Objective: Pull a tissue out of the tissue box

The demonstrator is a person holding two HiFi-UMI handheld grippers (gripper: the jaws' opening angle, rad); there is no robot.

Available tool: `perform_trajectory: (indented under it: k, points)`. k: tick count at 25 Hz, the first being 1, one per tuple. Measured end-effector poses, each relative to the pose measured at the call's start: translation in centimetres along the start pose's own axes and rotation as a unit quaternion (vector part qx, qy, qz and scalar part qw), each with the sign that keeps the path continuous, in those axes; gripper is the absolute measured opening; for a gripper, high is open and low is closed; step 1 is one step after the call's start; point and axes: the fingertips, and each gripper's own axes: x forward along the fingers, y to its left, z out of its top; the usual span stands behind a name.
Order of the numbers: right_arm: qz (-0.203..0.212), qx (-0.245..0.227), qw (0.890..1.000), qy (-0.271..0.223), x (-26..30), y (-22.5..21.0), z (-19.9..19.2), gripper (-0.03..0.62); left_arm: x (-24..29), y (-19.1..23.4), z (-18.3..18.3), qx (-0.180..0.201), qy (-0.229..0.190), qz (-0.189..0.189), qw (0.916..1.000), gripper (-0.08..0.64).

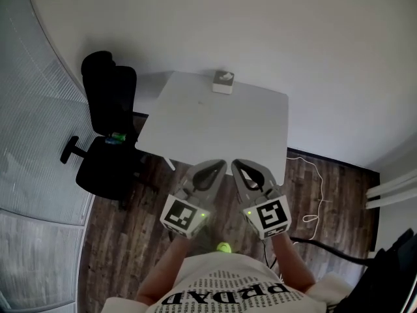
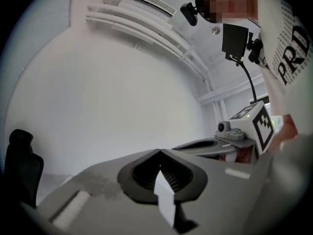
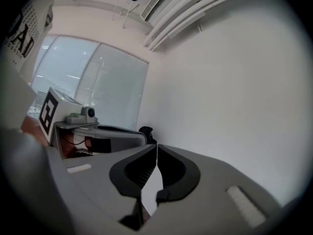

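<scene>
The tissue box (image 1: 223, 81) sits at the far edge of a white table (image 1: 215, 126), close to the pale wall (image 1: 260, 25), with a pale tuft of tissue (image 1: 225, 76) showing at its top. Nothing touches the box, and both grippers are well apart from it, on the near side of the table.

The left gripper (image 1: 221, 164) and the right gripper (image 1: 236, 164) are held side by side in front of the person, their tips near each other over the table's near edge. Both point level toward the far wall. Each gripper's own view shows its jaws clenched tip to tip with nothing caught between them. The marker cubes (image 1: 185, 215) face up toward the head camera.

A black office chair (image 1: 104, 142) stands to the left of the table, with a small green item (image 1: 118, 137) on its seat. A white cable (image 1: 319, 188) trails over the dark wooden floor (image 1: 127, 240) at the right. A small yellow-green object (image 1: 224, 247) shows just below the grippers. Frosted glass panels (image 1: 32, 149) curve along the left side of the room.
</scene>
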Motion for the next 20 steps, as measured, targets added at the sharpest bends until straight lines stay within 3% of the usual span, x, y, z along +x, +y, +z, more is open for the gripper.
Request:
perform_trajectory:
  k: [4, 20]
  points:
    - [-0.013, -0.002, 1.000, 0.001, 3.9, -1.7, 0.9, 0.012, 2.1, 3.8, 1.1, -0.019, -0.014, -0.005, 0.9997, -0.008]
    - [-0.064, -0.003, 0.998, 0.021, 16.3, -6.9, 1.7, 0.012, 8.3, 16.1, 1.3, -0.030, -0.017, -0.057, 0.9978, -0.008]
